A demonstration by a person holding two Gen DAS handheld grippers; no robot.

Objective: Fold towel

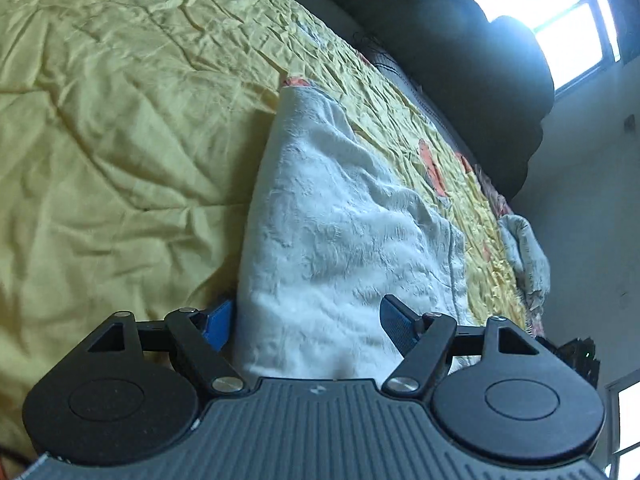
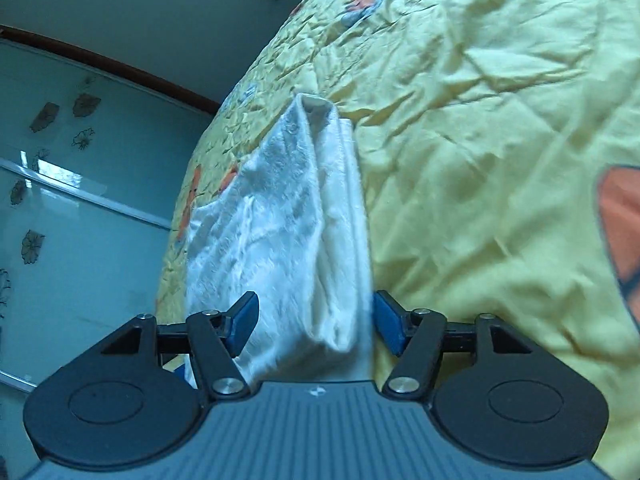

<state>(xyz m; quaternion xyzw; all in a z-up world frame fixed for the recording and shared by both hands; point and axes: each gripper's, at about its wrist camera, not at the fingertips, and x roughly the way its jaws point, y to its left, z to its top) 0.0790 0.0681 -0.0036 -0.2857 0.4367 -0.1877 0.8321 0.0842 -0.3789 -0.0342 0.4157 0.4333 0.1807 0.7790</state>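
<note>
Two tongs, left (image 1: 306, 322) and right (image 2: 316, 322), tilted downward, each straddle one white towel (image 1: 340, 232) on the bed (image 1: 120, 120); jaws apparently apart, not pinching.

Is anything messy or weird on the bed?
The white towel is only partly folded: its layers gape open at the far end instead of lying flat. The yellow bedspread under it is crinkled all over. A small crumpled cloth sits near the bed's edge. Nothing looks spilled or broken.
</note>
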